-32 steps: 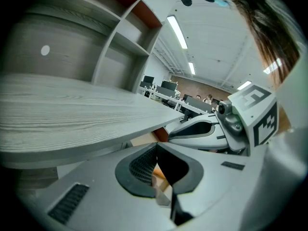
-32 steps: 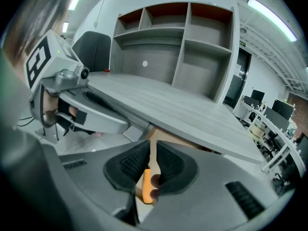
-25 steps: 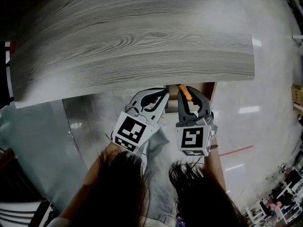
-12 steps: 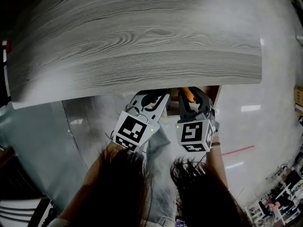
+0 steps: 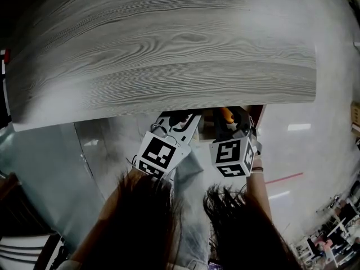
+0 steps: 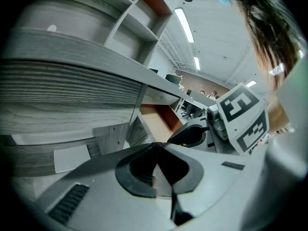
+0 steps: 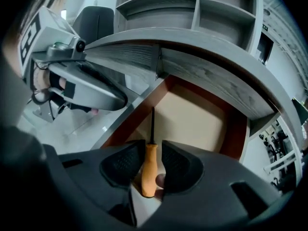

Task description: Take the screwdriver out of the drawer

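Holding our left hand-held gripper closed and empty at 9 o'clock, apparently to leave room, we had the right hand-held gripper clamped on the screwdriver by its orange handle above the open drawer. Its long axis ran toward 12 o'clock, tip pointing away from us.

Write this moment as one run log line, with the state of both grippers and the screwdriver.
left gripper: shut, empty | right gripper: shut on screwdriver handle | drawer: open | shaft: points over drawer floor
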Demonstrator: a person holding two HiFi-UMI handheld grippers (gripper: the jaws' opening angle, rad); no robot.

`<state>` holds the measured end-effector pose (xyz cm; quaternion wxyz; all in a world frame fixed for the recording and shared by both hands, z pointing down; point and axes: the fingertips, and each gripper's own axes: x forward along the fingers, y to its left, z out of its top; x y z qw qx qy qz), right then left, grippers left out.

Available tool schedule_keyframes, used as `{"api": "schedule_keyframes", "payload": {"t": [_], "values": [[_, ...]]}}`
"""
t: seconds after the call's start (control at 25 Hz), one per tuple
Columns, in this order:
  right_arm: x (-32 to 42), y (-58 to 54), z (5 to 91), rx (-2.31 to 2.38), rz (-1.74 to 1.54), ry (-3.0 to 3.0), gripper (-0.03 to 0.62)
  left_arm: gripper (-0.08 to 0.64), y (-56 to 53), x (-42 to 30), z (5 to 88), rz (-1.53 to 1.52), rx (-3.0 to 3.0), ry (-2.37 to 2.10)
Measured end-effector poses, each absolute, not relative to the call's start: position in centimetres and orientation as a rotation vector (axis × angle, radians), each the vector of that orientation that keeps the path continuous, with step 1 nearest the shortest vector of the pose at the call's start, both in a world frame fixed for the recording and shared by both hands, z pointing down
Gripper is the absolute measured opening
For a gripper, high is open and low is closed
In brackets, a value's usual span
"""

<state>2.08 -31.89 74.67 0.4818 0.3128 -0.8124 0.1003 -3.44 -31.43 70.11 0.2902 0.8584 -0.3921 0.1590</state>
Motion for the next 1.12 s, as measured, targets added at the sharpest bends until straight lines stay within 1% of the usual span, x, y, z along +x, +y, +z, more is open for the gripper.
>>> {"api": "schedule_keyframes", "payload": {"t": [0.72,1.12], "values": [[2.7,-31.4,78.2,0.703,0.31,-1.859,0.103,0.017,-31.6,-3.8,71.0,0.42,2.275,-1.047],[2.7,-31.5,78.2,0.707,0.306,-1.85,0.107,0.017,-31.5,-3.7,71.1,0.418,2.269,-1.046]]}}
